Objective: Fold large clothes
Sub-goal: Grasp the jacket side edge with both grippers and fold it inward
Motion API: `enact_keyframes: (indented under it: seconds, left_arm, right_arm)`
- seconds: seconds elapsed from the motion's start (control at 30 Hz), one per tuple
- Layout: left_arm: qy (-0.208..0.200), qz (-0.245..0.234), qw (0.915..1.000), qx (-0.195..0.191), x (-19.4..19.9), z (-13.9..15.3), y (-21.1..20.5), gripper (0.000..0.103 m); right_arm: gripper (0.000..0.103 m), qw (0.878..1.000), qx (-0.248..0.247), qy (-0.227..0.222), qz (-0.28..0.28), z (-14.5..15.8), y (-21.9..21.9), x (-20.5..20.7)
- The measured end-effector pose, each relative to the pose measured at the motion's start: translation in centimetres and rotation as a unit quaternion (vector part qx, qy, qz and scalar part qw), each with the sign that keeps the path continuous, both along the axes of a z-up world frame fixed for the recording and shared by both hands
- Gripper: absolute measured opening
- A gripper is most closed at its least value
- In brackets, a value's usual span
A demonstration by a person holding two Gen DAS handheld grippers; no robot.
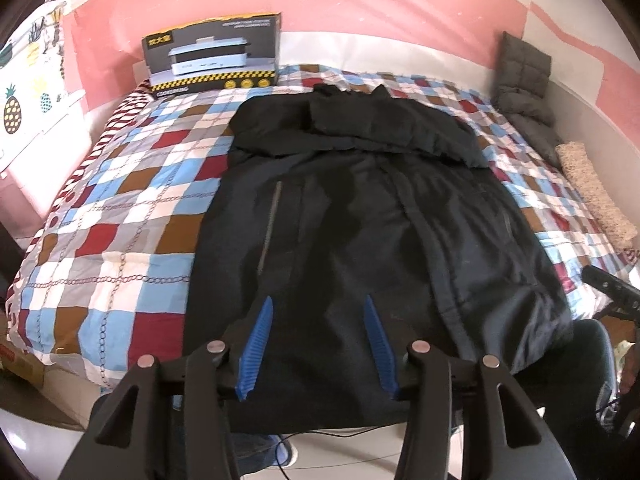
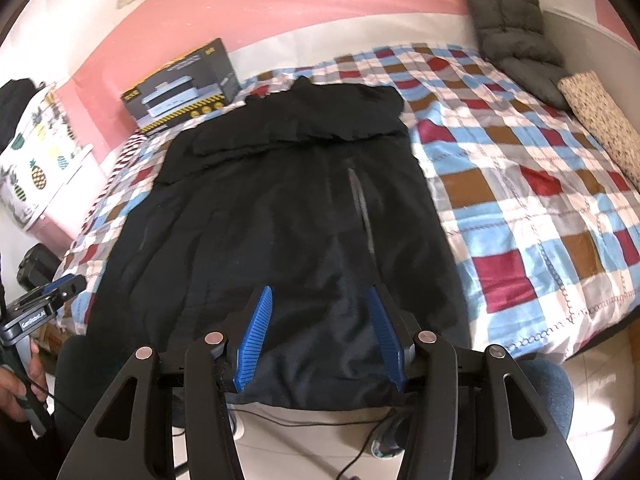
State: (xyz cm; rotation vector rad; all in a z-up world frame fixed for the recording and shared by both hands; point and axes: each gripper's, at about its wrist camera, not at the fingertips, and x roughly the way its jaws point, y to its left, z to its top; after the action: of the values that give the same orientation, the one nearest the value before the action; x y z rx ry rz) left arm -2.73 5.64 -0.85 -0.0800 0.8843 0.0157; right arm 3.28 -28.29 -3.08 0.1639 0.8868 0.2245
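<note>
Item: black coat [image 1: 352, 208], large, laid flat down the middle of the bed [image 1: 120, 200]. We read the layout as preparation for folding: the body is spread lengthwise, the top part with the sleeves appears turned in across the chest, and the hem hangs just over the near edge of the checked quilt [image 2: 540, 208], within our reach.

Tools: left gripper [image 1: 318, 344], blue fingers apart, nothing between them, pointing down over the lower left part of the coat near the hem. Right gripper [image 2: 320, 336], fingers likewise apart and empty, over the lower right part, beside the pocket zip [image 2: 362, 208]. We cannot tell whether either set of tips touches the cloth.

We hold both side by side at the hem, likely to take it at two points and carry it up toward the collar.

Also present: appliance box [image 1: 214, 56] at the far left corner, grey cushion [image 2: 508, 12] and speckled cushion [image 2: 600, 120] along the right edge, well apart from the coat.
</note>
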Motion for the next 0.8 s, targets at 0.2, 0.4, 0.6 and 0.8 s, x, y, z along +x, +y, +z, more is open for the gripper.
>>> enact_keyframes:
  seconds: [0.2, 0.4, 0.6, 0.8]
  left_arm:
    - [0.018, 0.039, 0.9991, -0.006, 0.8, -1.7, 3.5, 0.051]
    - [0.040, 0.076, 0.9958, -0.030, 1.8, -3.9, 7.5, 0.055]
    - [0.089, 0.091, 0.9886, -0.081, 3.0, -7.1, 10.1, 0.056]
    - [0.108, 0.082, 0.9850, -0.108, 3.1, -9.0, 9.5, 0.059]
  right_arm:
    - [0.054, 0.999, -0.003, 0.032, -0.039, -2.2, -3.5, 1.1]
    - [0.061, 0.994, 0.014, 0.075, -0.074, -4.9, -7.3, 2.3]
    - [0.061, 0.986, 0.069, 0.119, -0.094, -7.7, -9.9, 3.9]
    - [0.062, 0.975, 0.114, 0.170, -0.083, -10.6, -10.3, 5.1]
